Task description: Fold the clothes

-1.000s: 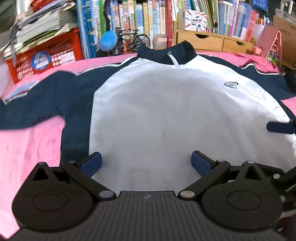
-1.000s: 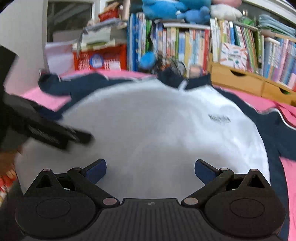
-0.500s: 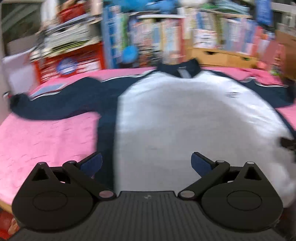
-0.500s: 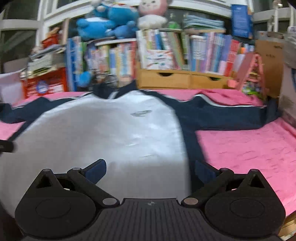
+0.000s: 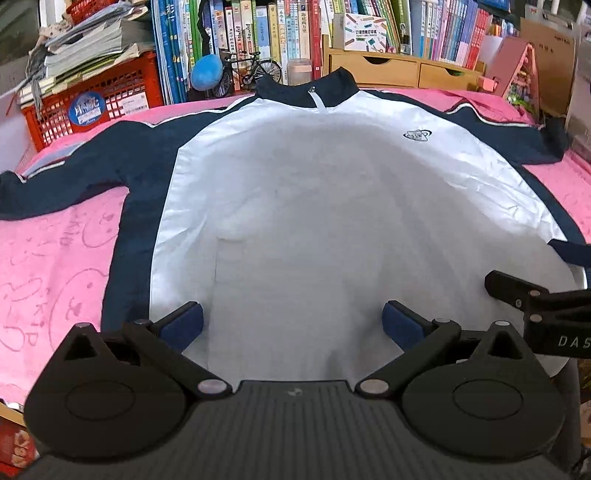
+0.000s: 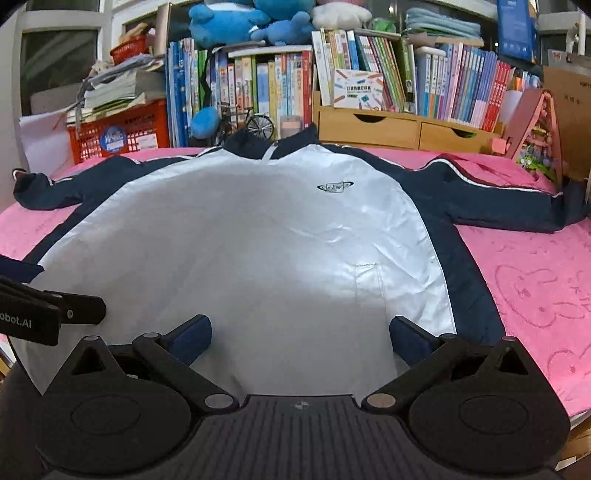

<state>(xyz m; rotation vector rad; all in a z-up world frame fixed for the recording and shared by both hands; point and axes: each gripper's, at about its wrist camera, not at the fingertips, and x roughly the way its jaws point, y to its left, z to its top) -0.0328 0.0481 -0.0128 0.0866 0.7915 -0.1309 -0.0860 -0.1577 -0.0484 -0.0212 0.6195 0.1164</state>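
Observation:
A white jacket (image 5: 332,206) with navy sleeves, side stripes and collar lies flat, front up, on a pink cloth (image 5: 55,266), sleeves spread to both sides. It also shows in the right wrist view (image 6: 251,243). My left gripper (image 5: 291,323) is open and empty over the jacket's hem, left of centre. My right gripper (image 6: 299,334) is open and empty over the hem, right of centre. Each gripper's finger shows at the edge of the other's view: the right one (image 5: 517,291), the left one (image 6: 74,308).
A red crate (image 5: 92,103) with stacked papers stands at the back left. Books (image 5: 258,33), a blue ball (image 5: 206,72), a toy bicycle (image 5: 251,72) and wooden drawers (image 5: 391,70) line the back. A pink toy frame (image 5: 517,70) and a cardboard box stand back right.
Both grippers have drawn back from over the jacket toward its hem and now sit side by side. The views have steadied after blur. The jacket has not moved.

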